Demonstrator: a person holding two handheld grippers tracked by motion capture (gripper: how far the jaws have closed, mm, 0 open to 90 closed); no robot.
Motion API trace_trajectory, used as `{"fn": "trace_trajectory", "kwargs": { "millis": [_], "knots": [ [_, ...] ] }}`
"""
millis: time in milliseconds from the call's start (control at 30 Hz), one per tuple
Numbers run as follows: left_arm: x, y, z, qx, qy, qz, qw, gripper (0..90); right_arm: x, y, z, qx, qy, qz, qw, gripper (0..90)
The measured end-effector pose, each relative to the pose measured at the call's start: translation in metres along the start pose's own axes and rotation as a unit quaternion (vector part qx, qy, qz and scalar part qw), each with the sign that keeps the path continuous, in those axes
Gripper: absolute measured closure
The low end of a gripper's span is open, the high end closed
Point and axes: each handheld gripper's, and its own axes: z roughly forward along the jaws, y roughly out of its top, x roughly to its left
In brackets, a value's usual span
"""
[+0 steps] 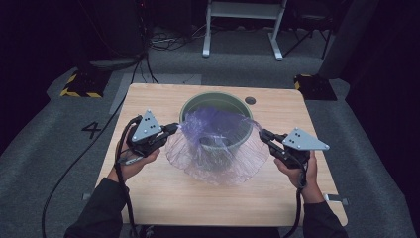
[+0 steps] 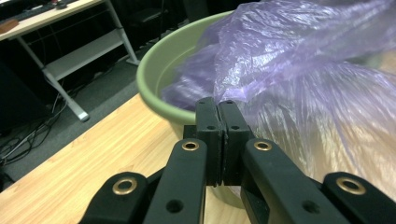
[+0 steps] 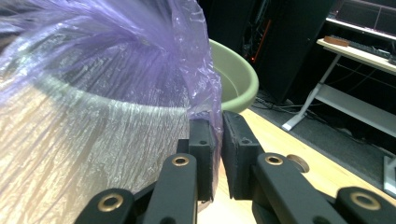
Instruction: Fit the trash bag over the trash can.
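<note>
A pale green bucket point(image 1: 214, 94) stands at the middle of the wooden table point(image 1: 163, 198). A thin, see-through purple bag point(image 1: 218, 148) lies over it and spreads onto the table in front. My left gripper point(image 1: 173, 129) is at the bag's left edge. In the left gripper view its jaws point(image 2: 222, 105) are pressed together on the film of the bag point(image 2: 299, 56), beside the bucket's rim point(image 2: 159, 70). My right gripper point(image 1: 262, 134) is at the bag's right edge. In the right gripper view its jaws point(image 3: 217, 123) pinch a fold of the bag point(image 3: 116, 70) in front of the bucket point(image 3: 238, 74).
A small dark round grommet point(image 1: 250, 100) sits in the tabletop behind the bucket on the right. Yellow-and-black blocks point(image 1: 79, 84) point(image 1: 312, 84) lie on the grey floor past the far corners. A white desk frame point(image 1: 242, 29) stands farther back. Cables trail from both grippers.
</note>
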Motion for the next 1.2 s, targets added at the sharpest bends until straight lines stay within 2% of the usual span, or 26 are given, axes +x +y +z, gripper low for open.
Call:
{"fn": "trace_trajectory", "kwargs": {
  "millis": [233,333,433,567,667,800,933,967,1000,1100,1200],
  "knots": [
    [0.011,-0.010,0.009,-0.005,0.001,-0.018,0.9998,88.5,-0.007,-0.004,0.004,0.008,-0.010,0.011,0.9999,80.4],
    [0.010,-0.011,0.010,-0.010,-0.002,-0.016,0.9998,87.7,-0.009,-0.006,0.006,0.011,-0.014,0.018,0.9997,69.3],
    [0.006,-0.007,0.008,-0.019,-0.002,-0.007,0.9998,86.7,-0.009,-0.004,0.004,0.005,-0.007,0.020,0.9998,54.4],
    [0.003,-0.002,0.003,-0.025,-0.008,-0.001,0.9997,85.7,-0.003,0.006,-0.004,-0.016,-0.002,0.006,0.9998,41.0],
    [0.003,0.002,0.000,-0.028,-0.009,0.005,0.9996,85.6,0.001,0.015,-0.009,-0.036,-0.001,0.004,0.9993,36.3],
    [0.003,0.004,-0.001,-0.027,-0.008,0.008,0.9996,85.6,0.004,0.027,-0.014,-0.054,0.000,0.000,0.9986,34.6],
    [0.006,0.004,0.000,-0.025,-0.005,0.007,0.9997,85.6,0.002,0.039,-0.009,-0.048,-0.024,-0.011,0.9985,39.6],
    [0.007,0.004,0.000,-0.025,-0.004,0.005,0.9997,85.6,0.001,0.041,-0.007,-0.046,-0.029,-0.012,0.9984,43.8],
    [0.008,0.005,0.001,-0.025,-0.003,0.003,0.9997,85.6,-0.001,0.043,-0.004,-0.042,-0.034,-0.011,0.9985,52.8],
    [0.012,0.007,0.005,-0.024,-0.001,-0.001,0.9997,85.3,-0.010,0.047,0.009,-0.024,-0.031,-0.011,0.9992,71.1],
    [0.015,0.008,0.011,-0.021,0.002,-0.001,0.9998,85.1,-0.015,0.046,0.022,-0.005,-0.028,-0.016,0.9995,81.9]
  ]
}}
